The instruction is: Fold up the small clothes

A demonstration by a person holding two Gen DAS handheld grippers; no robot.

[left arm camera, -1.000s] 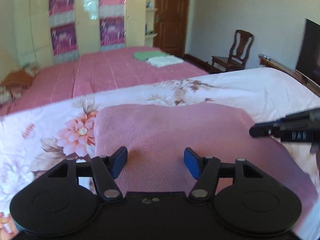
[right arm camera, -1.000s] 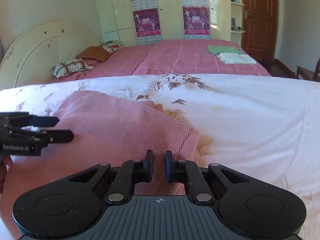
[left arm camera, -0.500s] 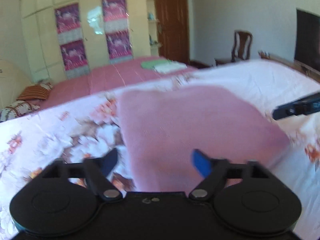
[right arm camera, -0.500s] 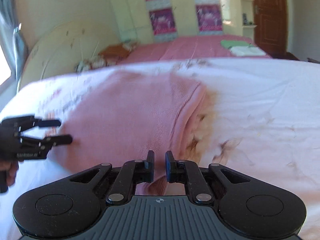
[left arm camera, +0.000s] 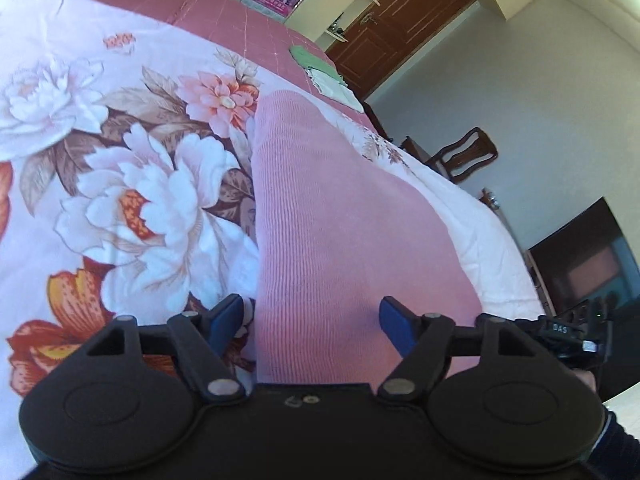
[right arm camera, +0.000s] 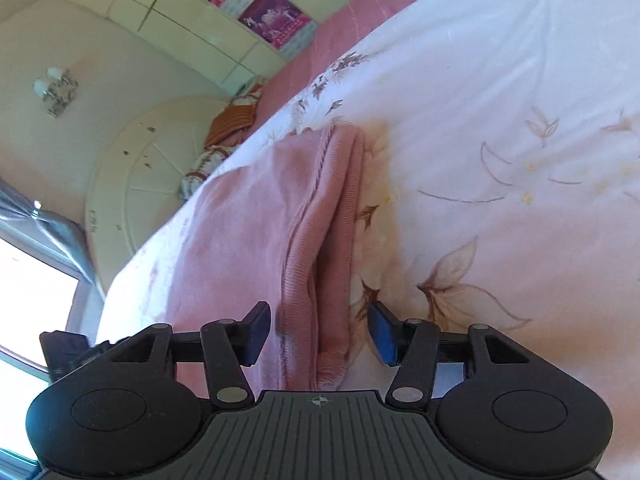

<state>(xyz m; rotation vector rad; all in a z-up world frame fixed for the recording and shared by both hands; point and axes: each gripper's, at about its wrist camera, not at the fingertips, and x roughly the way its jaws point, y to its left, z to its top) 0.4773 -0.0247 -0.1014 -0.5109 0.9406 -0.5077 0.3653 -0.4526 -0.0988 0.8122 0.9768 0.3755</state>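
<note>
Your left gripper (left arm camera: 312,322): jaws apart, closing, over left edge of pink ribbed garment (left arm camera: 332,216), pads not pressing | your right gripper (right arm camera: 318,330): jaws apart, opening, straddling garment's folded right edge, unclamped | garment flat on floral bedspread (left arm camera: 120,184).

Wooden chair (left arm camera: 466,158) near door (left arm camera: 394,28) (brown).

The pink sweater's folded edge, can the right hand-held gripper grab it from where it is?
Probably yes. The right hand-held gripper is opening, and the pink sweater's folded edge already lies between its fingers, which do not press on it. Nothing blocks the way on the flowered bedspread.
</note>
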